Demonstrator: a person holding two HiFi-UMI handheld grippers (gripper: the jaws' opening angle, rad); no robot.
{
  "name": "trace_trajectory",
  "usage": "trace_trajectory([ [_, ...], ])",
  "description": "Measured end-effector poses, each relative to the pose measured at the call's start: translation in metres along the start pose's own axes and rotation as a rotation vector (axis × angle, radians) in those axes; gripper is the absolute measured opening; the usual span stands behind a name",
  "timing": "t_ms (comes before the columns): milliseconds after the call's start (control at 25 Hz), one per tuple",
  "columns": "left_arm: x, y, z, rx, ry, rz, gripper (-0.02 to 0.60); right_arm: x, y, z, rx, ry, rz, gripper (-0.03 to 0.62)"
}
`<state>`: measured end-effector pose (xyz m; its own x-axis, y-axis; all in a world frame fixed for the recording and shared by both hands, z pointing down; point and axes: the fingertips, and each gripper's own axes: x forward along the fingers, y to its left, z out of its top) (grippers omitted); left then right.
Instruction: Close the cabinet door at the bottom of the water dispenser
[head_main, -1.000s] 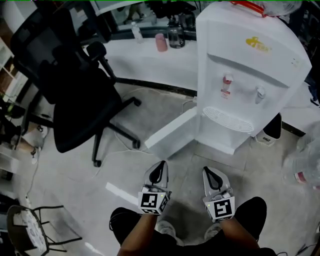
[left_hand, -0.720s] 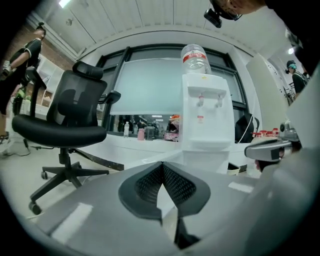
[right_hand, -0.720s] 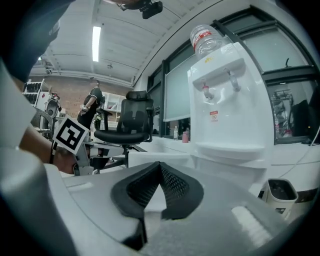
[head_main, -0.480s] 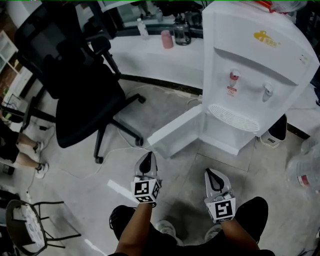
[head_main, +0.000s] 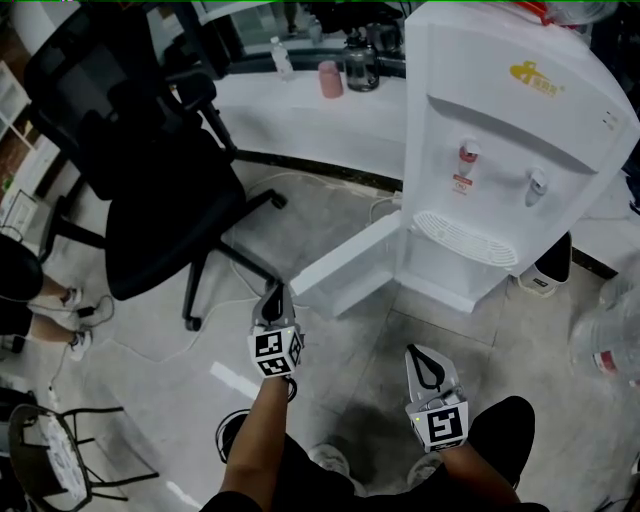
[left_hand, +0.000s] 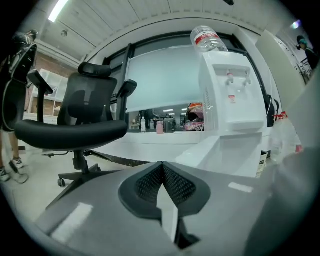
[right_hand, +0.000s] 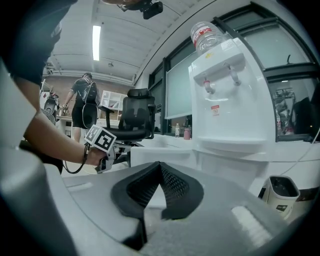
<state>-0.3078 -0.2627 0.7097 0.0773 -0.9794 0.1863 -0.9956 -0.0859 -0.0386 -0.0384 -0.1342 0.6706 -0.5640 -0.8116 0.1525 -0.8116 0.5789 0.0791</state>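
"Cabinet door (head_main: 345, 262): what is recorded of material and shape?"

"A flat, rectangular panel in smooth white, seemingly plastic, is noted. A matching finish is seen on the water dispenser (head_main: 500, 150), a boxy body with rounded edges, a ribbed oval drip tray and two small taps. The floor (head_main: 150, 350) is recorded as grey, glossy and hard. A black office chair (head_main: 150, 190) with a mesh back is noted at 10 o'clock in the head view."

"How is the door found?"

"It is found open. It is hinged at the dispenser's base and is swung outward across the floor toward 8 o'clock in the head view. No marks or damage can be made out on it."

"And the jaws?"

"The left gripper (head_main: 273, 298) is seen closed, its dark, mesh-textured pads pressed together with nothing between them. This is confirmed in the left gripper view, where the left gripper (left_hand: 162, 165) is pointed past the chair and the door (left_hand: 200, 150) lies at 1 o'clock of the tips. The right gripper (head_main: 422, 358) is likewise closed and empty. In the right gripper view the door (right_hand: 165, 156) sits at 12 o'clock, directly beyond the meeting pads (right_hand: 172, 187)."

"Relation in the head view?"

"The door's free end is placed just beside the left tips, at 2 o'clock. No contact is seen. From the right gripper, the door is well apart, at 11 o'clock."
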Motion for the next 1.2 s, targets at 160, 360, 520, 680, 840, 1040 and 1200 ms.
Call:
trace_trajectory([
  [160, 0.013, 0.0, -0.004, 0.019, 0.015, -0.006, 0.02, -0.003, -0.003, 0.006, -0.025, -0.015, -0.012, 0.003],
  [360, 0.018, 0.0, -0.008, 0.014, 0.018, -0.009, 0.018, -0.007, -0.007, 0.005, 0.004, -0.022, -0.037, 0.004],
  [520, 0.013, -0.003, -0.009, 0.011, 0.009, -0.012, 0.018, -0.008, -0.008, 0.003, -0.003, -0.015, -0.041, 0.005],
  [680, 0.003, -0.012, -0.015, 0.013, 0.023, -0.027, 0.018, -0.005, -0.003, 0.007, -0.024, -0.025, -0.029, 0.004],
  [840, -0.012, -0.029, -0.023, 0.005, 0.034, -0.07, 0.018, -0.003, -0.001, 0.009, -0.023, -0.035, -0.018, 0.003],
  [1040, -0.027, -0.048, -0.028, 0.005, 0.038, -0.126, 0.018, -0.001, 0.001, 0.01, -0.005, -0.043, -0.014, 0.003],
  [1200, -0.027, -0.052, -0.027, 0.01, 0.04, -0.147, 0.018, 0.0, 0.0, 0.015, -0.02, -0.057, -0.009, 0.003],
])
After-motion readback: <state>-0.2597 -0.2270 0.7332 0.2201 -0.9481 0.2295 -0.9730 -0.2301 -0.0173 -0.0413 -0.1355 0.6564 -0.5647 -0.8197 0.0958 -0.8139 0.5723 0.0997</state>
